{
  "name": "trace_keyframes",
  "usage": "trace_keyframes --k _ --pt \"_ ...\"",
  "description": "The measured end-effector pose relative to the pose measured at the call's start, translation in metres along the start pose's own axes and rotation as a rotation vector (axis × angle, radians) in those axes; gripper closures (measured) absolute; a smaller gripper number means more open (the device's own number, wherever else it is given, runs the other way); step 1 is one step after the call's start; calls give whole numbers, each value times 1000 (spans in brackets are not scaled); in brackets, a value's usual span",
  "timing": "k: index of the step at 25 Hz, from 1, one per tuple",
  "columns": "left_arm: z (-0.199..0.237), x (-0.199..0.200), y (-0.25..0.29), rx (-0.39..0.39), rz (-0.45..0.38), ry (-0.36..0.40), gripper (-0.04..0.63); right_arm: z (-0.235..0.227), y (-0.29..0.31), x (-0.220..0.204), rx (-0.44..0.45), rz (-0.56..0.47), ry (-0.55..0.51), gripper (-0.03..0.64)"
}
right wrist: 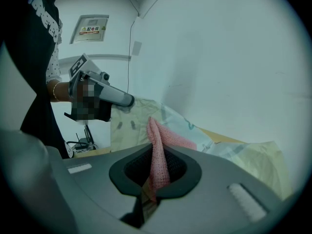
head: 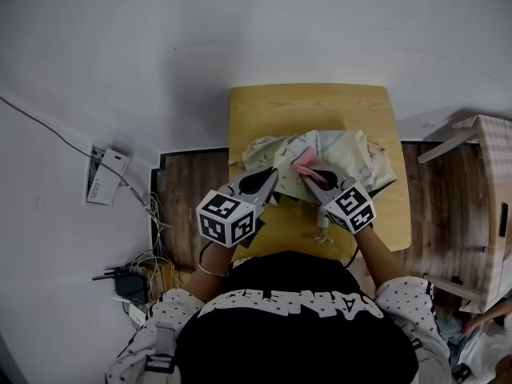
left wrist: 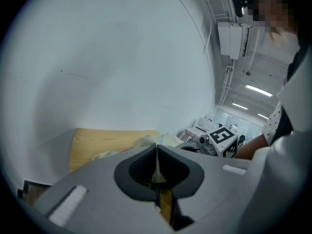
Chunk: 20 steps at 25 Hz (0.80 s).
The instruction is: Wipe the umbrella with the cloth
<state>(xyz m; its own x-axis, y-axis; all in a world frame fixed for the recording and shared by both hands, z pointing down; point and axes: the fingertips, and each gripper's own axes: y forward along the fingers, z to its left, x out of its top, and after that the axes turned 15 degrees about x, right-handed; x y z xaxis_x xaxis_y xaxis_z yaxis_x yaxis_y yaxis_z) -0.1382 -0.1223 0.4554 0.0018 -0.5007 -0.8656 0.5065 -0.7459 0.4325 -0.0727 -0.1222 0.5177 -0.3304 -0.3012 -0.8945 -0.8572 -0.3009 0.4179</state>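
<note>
A pale cream and light-blue patterned umbrella (head: 344,154) lies crumpled on the small wooden table (head: 264,106). My left gripper (head: 270,179) is shut on a thin edge of the umbrella fabric (left wrist: 157,172) at its near left side. My right gripper (head: 308,178) is shut on a pink cloth (right wrist: 158,160), which rests on the umbrella (right wrist: 195,130) near its middle. In the head view the pink cloth (head: 307,165) shows just beyond the right jaws. The two grippers sit close together at the umbrella's near edge.
The table stands against a white wall (head: 240,30). A router and tangled cables (head: 132,282) lie on the floor at left. A cardboard box (head: 492,206) stands at right. A white panel (head: 106,174) leans by the wall at left.
</note>
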Motion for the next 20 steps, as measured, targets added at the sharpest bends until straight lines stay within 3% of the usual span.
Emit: trace_keyframes --k 20 --pt "-15 2 4 -62 8 23 591 44 -1 -34 101 89 14 583"
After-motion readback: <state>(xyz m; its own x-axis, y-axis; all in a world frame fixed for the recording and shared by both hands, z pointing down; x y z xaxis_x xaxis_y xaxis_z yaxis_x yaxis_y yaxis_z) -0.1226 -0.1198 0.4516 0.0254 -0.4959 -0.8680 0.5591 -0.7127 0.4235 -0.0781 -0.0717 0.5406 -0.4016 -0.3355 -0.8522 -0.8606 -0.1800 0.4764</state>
